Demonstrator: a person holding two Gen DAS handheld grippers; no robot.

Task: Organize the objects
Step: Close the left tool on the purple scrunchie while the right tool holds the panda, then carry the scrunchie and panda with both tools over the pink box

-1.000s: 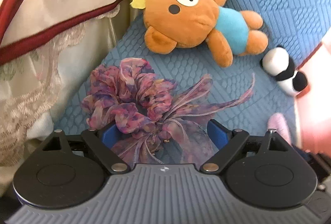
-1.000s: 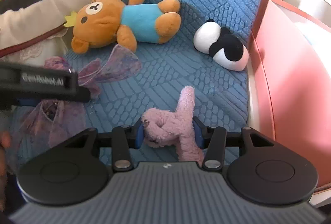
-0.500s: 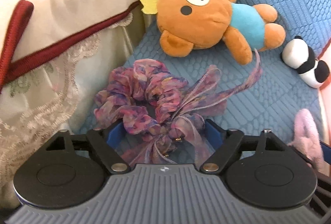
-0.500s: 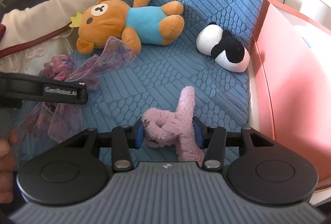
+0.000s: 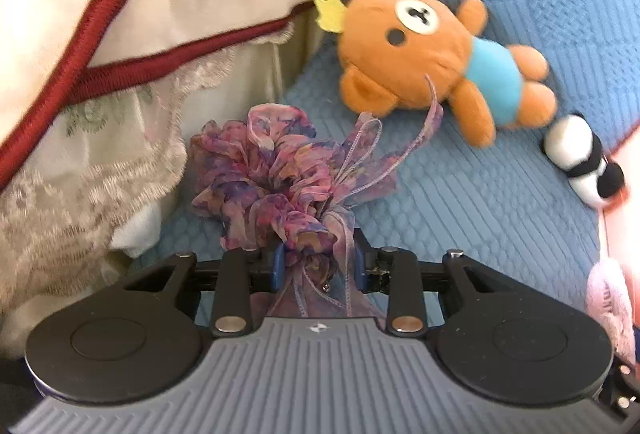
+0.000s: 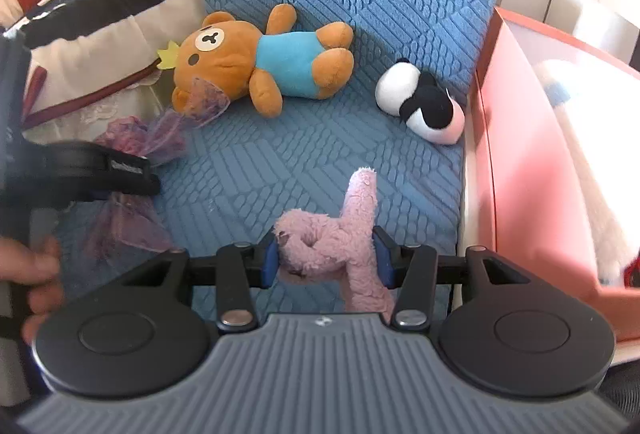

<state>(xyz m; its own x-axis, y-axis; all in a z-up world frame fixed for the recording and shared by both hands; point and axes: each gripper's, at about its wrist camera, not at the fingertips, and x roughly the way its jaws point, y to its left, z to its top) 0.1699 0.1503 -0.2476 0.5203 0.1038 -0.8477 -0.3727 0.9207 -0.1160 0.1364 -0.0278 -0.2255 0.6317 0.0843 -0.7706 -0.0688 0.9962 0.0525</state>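
The left tongs have just been closing and now clench the gathered knot of a sheer purple-and-pink floral chiffon scrunchie with long ribbon tails, the blue pads pinching the fabric where the ribbons meet the ruffle. The scrunchie sits at the left edge of the blue quilted sofa seat, just beside a cream lace-trimmed cushion with dark red piping; one ribbon tail reaches up against an orange plush bear in a light blue shirt.

The right tongs grasp a fuzzy pale pink knotted plush band, its loop squeezed between the pads and one end standing up. It looks held slightly clear of the seat, though I cannot be sure. To the right stands a pink open box, and near it a small black-and-white plush panda lies on the seat.

Both pieces look feather-light, soft and unbreakable. The chiffon is slippery and floppy, so the bunched knot is the sensible place to grip; a hold on a ribbon alone would likely slide out, and the trailing tails could snag on the bear. The plush band is grippier, and its knot gives the pads bulk to bite.
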